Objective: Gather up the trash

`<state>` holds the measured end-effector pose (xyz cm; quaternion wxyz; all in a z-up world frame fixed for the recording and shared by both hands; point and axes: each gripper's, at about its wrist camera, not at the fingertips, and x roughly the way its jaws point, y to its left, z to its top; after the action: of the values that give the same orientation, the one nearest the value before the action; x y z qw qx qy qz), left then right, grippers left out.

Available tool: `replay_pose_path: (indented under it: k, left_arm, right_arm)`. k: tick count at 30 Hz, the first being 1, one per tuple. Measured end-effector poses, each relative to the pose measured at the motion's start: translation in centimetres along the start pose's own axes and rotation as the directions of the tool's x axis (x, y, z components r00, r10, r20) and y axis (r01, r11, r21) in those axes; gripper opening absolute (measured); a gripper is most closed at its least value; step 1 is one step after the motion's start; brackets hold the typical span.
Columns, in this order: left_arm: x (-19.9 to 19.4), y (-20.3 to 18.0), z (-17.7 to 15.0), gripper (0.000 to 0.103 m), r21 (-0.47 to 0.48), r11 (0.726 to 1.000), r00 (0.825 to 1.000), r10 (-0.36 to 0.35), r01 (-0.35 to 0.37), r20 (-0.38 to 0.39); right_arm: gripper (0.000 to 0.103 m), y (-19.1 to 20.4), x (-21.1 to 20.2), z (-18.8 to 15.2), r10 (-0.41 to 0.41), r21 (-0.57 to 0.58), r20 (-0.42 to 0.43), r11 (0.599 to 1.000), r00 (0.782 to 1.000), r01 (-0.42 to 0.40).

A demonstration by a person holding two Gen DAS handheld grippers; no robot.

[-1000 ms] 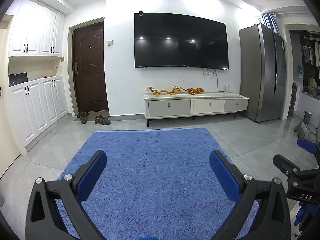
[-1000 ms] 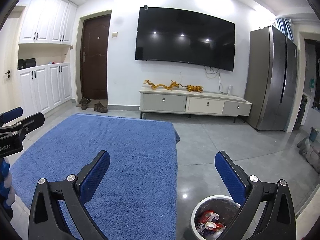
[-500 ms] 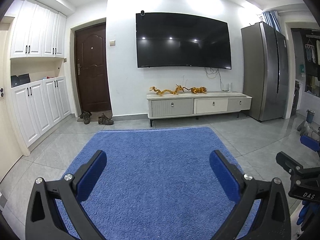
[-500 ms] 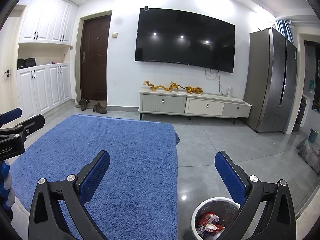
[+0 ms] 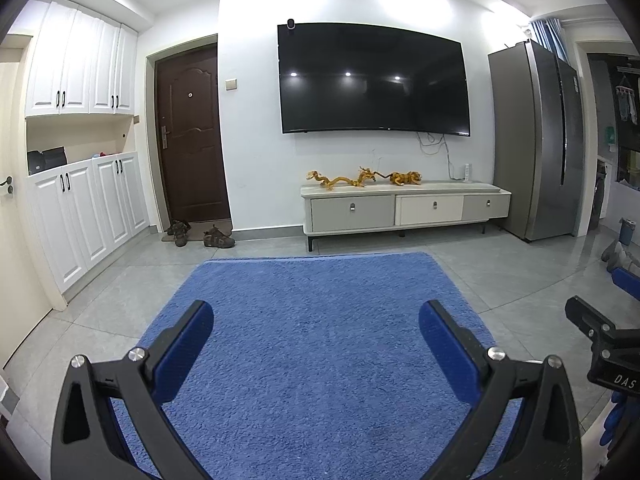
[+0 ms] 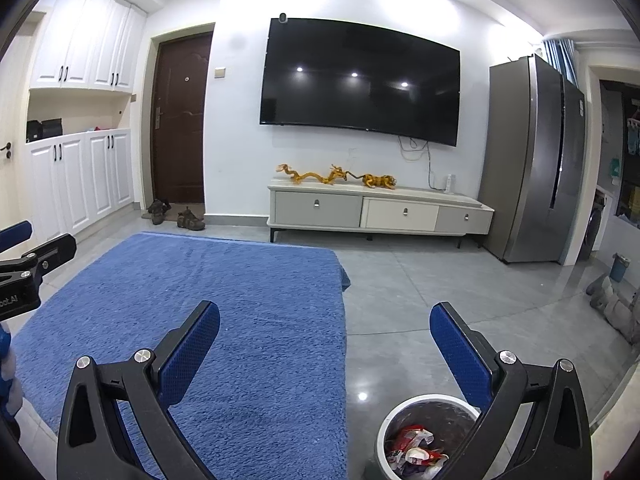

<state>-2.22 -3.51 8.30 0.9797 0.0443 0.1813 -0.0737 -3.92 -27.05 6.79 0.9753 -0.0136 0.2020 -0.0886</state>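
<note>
Both tools are held up level over the floor, facing the TV wall. The left tool (image 5: 316, 322) is spread wide with nothing between its blue pads, above the near part of the blue rug (image 5: 320, 320). The right tool (image 6: 325, 326) is equally wide apart and empty, straddling the rug's right edge and the bare grey floor (image 6: 420, 300).

The trash bin (image 6: 404, 412), white-rimmed, stands on the floor just off the rug's near right corner, directly below the right tool. It already holds crumpled wrappers (image 6: 416, 446), red and white. No loose litter shows on the rug or the tiles in either view, so the collecting looks finished or nearly so, though the floor nearest the person is hidden by the tool frames.

Risks from here, as I judge them: anything small lying close in, beneath the tools, could be missed because the cameras point outward. The bin looks light and sits right under the right tool; a careless downward move could clip its rim and tip the wrappers back onto the floor. The two tools are also near each other, each visible at the edge of the other's view, so swinging either sideways could knock them together.
</note>
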Motion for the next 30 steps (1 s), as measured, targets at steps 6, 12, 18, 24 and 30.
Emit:
replay_pose_path:
  k: [6, 12, 18, 24, 30]
  left_arm:
    - [0.0, 0.1, 0.0, 0.103, 0.003, 1.000, 1.000, 0.015, -0.015, 0.007]
    - [0.0, 0.3, -0.1, 0.103, 0.005, 1.000, 1.000, 0.024, -0.024, 0.007]
    - [0.3, 0.6, -0.2, 0.103, 0.006, 0.999, 0.999, 0.044, -0.044, 0.006]
    - [0.7, 1.1, -0.3, 0.103, -0.008, 0.998, 0.998, 0.061, -0.061, 0.001]
    - [1.2, 1.5, -0.4, 0.103, -0.023, 0.997, 0.997, 0.071, -0.071, 0.002]
  right_arm:
    - [0.103, -0.7, 0.2, 0.3, -0.033, 0.020, 0.008, 0.999, 0.999, 0.033]
    - [0.103, -1.3, 0.4, 0.5, -0.064, 0.034, 0.010, 0.997, 0.998, 0.064]
    - [0.103, -1.6, 0.8, 0.3, -0.082, 0.048, 0.008, 0.996, 0.997, 0.081]
    - [0.103, -1.3, 1.2, 0.6, -0.088, 0.050, 0.011, 0.995, 0.996, 0.087]
    - [0.103, -1.2, 1.7, 0.6, -0.084, 0.052, 0.016, 0.995, 0.996, 0.083]
